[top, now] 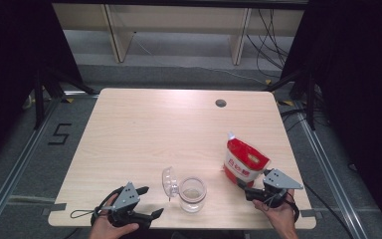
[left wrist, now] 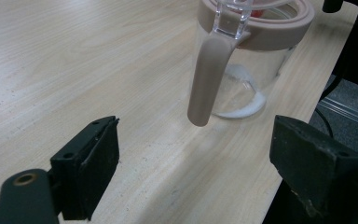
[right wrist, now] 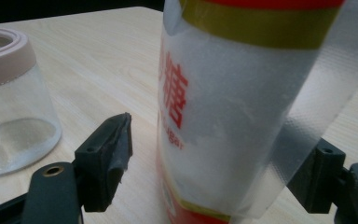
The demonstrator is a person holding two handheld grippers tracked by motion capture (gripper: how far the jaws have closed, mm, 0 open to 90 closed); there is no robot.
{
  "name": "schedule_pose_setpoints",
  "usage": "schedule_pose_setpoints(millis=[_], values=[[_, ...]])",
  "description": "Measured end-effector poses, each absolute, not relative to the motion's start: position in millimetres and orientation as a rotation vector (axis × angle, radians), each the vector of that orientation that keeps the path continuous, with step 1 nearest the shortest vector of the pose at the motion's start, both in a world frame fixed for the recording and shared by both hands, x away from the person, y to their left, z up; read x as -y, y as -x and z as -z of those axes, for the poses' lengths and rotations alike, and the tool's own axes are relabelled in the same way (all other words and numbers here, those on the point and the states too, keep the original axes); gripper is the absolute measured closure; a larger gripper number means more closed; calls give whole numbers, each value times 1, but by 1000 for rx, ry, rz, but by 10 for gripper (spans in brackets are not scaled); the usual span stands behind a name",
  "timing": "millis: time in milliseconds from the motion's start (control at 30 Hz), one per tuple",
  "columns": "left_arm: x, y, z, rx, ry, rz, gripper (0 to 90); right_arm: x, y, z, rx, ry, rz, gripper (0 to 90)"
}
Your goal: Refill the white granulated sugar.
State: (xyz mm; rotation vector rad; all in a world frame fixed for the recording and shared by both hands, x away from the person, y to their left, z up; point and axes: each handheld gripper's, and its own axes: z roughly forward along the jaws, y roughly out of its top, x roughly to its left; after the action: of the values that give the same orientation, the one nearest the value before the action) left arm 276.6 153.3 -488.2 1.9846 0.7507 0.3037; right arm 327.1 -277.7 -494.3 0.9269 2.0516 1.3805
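Observation:
A clear glass jar (top: 192,194) with a beige rim stands near the table's front edge, its clear lid (top: 169,181) flipped open to the left. A thin layer of white grains lies in its bottom (left wrist: 242,109). A beige latch strap (left wrist: 209,79) hangs down its side. My left gripper (top: 150,201) is open just left of the jar, nothing between its jaws (left wrist: 196,129). A red and white sugar bag (top: 244,162) stands upright to the right of the jar. My right gripper (top: 246,186) is open, with the bag's lower part (right wrist: 233,116) between its jaws; a gap shows at the left jaw.
A round cable hole (top: 221,103) sits near the far edge of the wooden table (top: 169,129). The jar (right wrist: 9,98) stands close to the left of the bag. The table's front edge (left wrist: 303,93) runs just past the jar.

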Motion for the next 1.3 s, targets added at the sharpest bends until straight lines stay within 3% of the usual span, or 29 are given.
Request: schedule_pose_setpoints(millis=[1300], values=[[-154, -277, 488, -747, -1984, -305, 157, 274, -343, 505, -2020, -899, -1435, 341]])
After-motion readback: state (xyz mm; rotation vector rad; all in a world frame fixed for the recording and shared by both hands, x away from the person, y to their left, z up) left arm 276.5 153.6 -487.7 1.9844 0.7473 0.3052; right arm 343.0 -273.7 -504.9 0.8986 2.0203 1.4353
